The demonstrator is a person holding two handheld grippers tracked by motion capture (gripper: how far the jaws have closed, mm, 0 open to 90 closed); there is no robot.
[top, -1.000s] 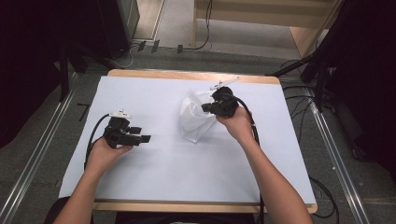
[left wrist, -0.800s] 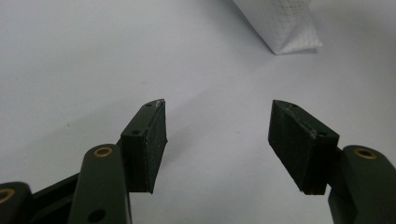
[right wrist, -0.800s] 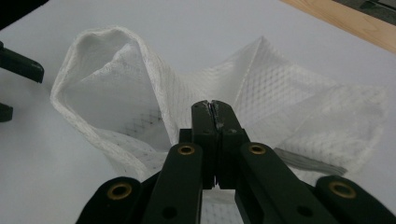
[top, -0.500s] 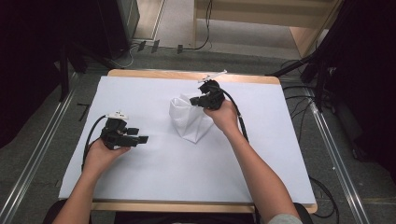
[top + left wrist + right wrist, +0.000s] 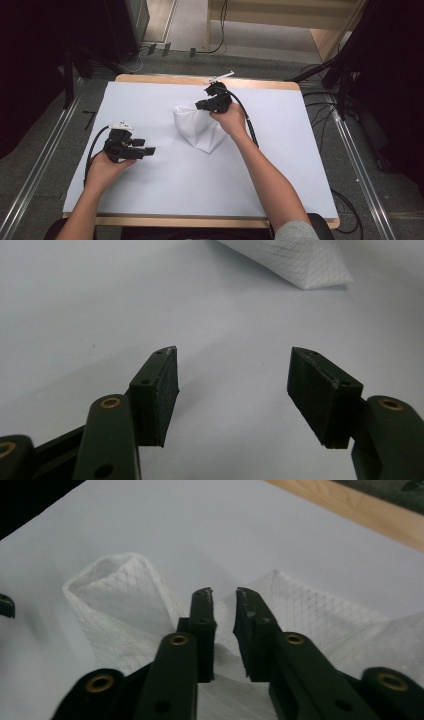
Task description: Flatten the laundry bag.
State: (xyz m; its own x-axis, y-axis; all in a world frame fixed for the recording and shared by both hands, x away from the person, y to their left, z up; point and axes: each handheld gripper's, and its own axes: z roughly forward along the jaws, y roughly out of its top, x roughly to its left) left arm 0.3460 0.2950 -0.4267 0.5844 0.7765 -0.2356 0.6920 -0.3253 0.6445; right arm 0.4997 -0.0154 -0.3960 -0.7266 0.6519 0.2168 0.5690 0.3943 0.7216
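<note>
On the bench's left: the left tongs (image 5: 148, 150) are hovering released, jaws spread wide over the bare white sheet (image 5: 150, 200).
Middle: the white mesh cloth (image 5: 196, 131) is standing partly lifted, its lower corner resting on the sheet.
Right: the right tongs (image 5: 199, 105) are pinching the cloth's upper fold, jaws nearly together.
Risk: with so thin a pinch, the cloth is likely slipping free if tugged.
</note>
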